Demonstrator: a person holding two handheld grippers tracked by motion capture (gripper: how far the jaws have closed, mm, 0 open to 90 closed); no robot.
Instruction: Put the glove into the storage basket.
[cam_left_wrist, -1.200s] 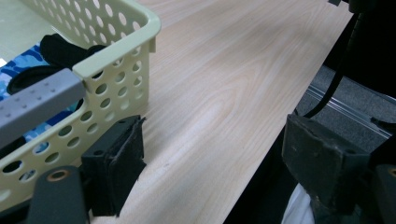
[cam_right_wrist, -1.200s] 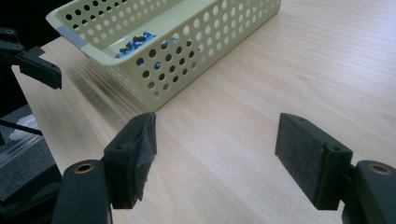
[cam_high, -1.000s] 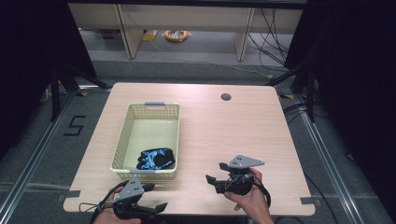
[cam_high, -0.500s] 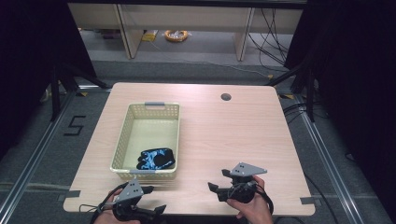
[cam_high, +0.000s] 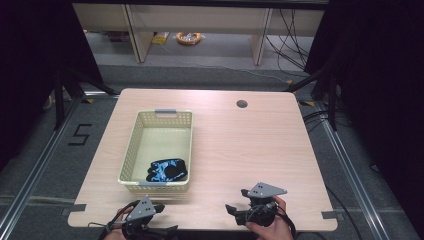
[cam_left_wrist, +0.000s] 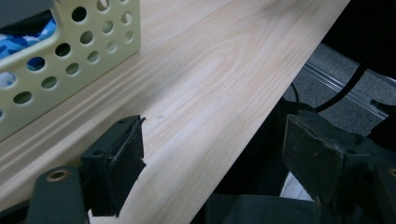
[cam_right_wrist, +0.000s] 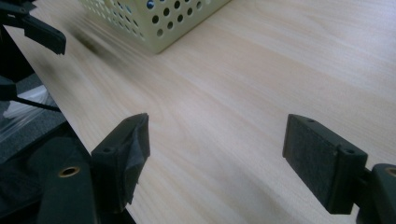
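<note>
At the near left edge of the pale wooden table (cam_high: 240, 150), the left gripper (cam_high: 161, 220) sits much where it was a second ago, jaws spread wide with nothing between them. Just beyond it, the pale yellow perforated plastic basket (cam_high: 131, 150) holds a black-and-blue patterned cloth (cam_high: 166, 170), possibly a glove, in its near end, unmoved. Further right, the right gripper (cam_high: 237, 202) has drawn back toward the near table edge; its jaws have just been opening and stand empty over bare wood.
</note>
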